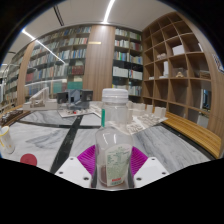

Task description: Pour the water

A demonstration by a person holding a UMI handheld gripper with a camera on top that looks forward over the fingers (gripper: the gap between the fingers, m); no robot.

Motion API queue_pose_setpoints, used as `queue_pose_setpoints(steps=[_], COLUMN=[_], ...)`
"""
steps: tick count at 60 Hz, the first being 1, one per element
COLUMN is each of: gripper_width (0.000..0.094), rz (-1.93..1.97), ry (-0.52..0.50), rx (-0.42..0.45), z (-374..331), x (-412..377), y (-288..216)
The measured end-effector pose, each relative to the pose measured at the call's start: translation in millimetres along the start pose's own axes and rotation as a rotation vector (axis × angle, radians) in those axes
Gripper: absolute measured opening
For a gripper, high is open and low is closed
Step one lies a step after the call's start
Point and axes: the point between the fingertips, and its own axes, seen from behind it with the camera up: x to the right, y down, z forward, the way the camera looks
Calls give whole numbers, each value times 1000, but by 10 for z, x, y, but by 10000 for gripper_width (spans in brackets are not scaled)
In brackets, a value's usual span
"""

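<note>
Gripper view: jaws clamp clear bottle [114,150] upright.

A clear plastic bottle [114,140] with a white cap is seen upright between the fingers of the gripper [114,163], its lower part pressed on both sides by the purple pads [88,158]. Beyond it, a pale marbled worktop [60,125] is spread with small items that cannot be made out. Tall bookshelves [70,55] are seen behind, and wooden cubby shelving [180,65] stands further along beside them.
</note>
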Motion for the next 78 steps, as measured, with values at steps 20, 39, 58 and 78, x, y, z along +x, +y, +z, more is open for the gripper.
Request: queue_pose_setpoints(steps=[20, 39, 58, 78], gripper_width=[404, 399, 397, 398], rz=[-245, -1043, -1982, -2142], ry=[167, 360, 266, 163], rx=[133, 464, 790, 839], z=[-489, -982, -964, -877], x=[80, -1423, -3547, -3849], y=[-1199, -2780, -2159, -1709])
